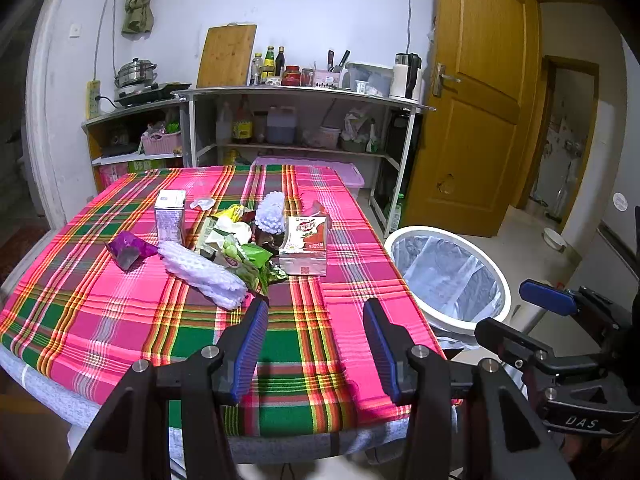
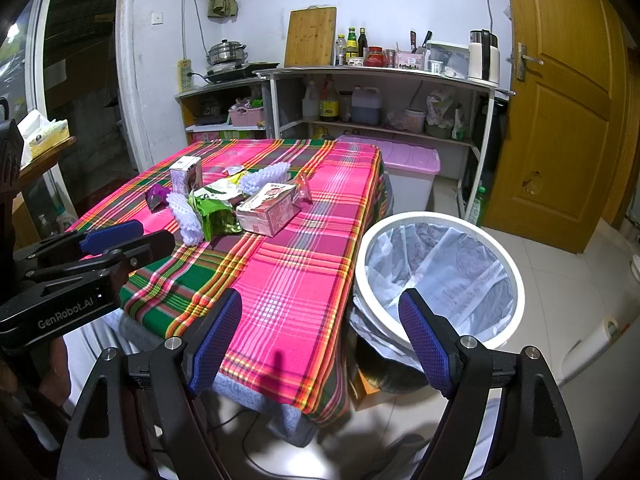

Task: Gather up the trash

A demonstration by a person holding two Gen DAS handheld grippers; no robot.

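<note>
Here the left gripper (image 1: 316,308) hangs over the near part of the table (image 1: 120,320), its jaws spread with nothing between them, and a broad strip of bare plaid cloth lies between its tips and the trash ahead. The table's near edge runs just under the fingers; its right edge slants away ahead and to the right, and beyond that edge the bin (image 1: 450,280) stands on the floor, mouth open upward and lined with a clear bag. The right gripper (image 2: 320,306) sits level with the near right corner of the table, one finger over the cloth and the other over the bin's rim, jaws also wide and holding nothing. Both point forward and slightly down, roughly side by side. The trash forms one cluster ahead of the left gripper and ahead-left of the right one. Nearest the left tips lies a white foam net (image 1: 200,276), its long axis running from far-left to near-right. A green wrapper (image 1: 252,260) lies just beyond it, touching. A red carton (image 1: 305,248) lies flat straight ahead, and a pale carton (image 1: 170,216) stands upright farther left. A purple wrapper (image 1: 130,250) lies at the left of the cluster.
</note>
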